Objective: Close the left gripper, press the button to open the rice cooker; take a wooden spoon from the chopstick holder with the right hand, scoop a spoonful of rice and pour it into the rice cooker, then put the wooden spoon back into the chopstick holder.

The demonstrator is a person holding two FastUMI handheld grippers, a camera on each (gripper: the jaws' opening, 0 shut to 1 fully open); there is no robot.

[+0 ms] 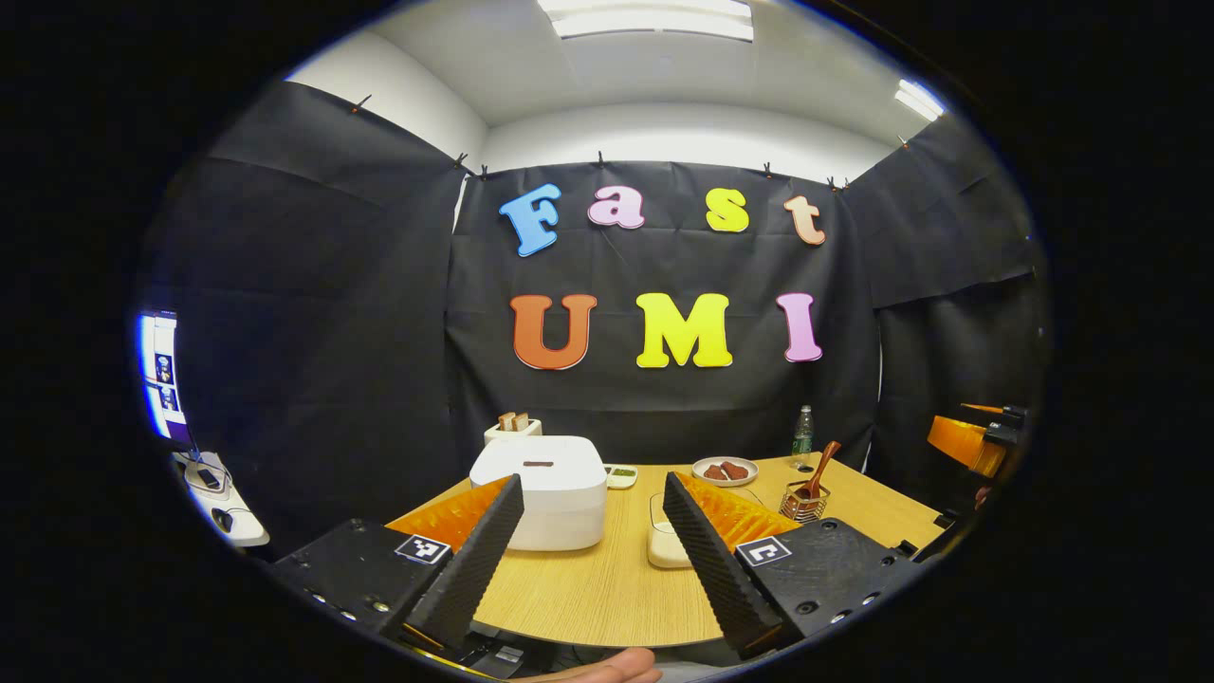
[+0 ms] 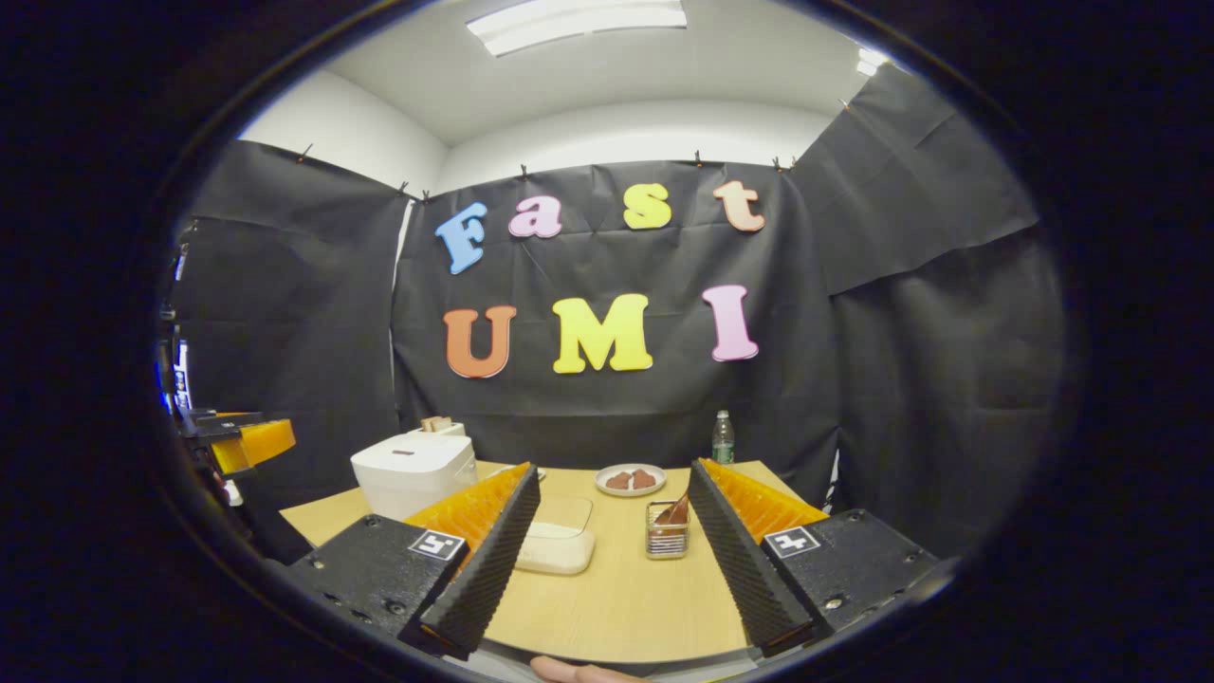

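Observation:
A white rice cooker (image 1: 542, 491) with its lid down stands on the wooden table (image 1: 607, 588), straight ahead of my left gripper (image 1: 593, 495), which is open and empty. A wire chopstick holder (image 1: 804, 501) with a wooden spoon (image 1: 819, 465) in it stands to the right. A clear box of rice (image 1: 664, 533) sits between them. In the right gripper view my right gripper (image 2: 615, 484) hangs open and empty over the near table edge, with the chopstick holder (image 2: 667, 531), spoon (image 2: 675, 513) and rice box (image 2: 560, 541) ahead and the rice cooker (image 2: 413, 470) at left.
A plate with brown food (image 1: 725, 470), a plastic bottle (image 1: 803, 434), a small green dish (image 1: 621, 474) and a toaster with bread (image 1: 512, 429) stand at the table's back. The other gripper (image 1: 977, 438) shows at the far right. A side desk with a screen (image 1: 159, 375) is at left.

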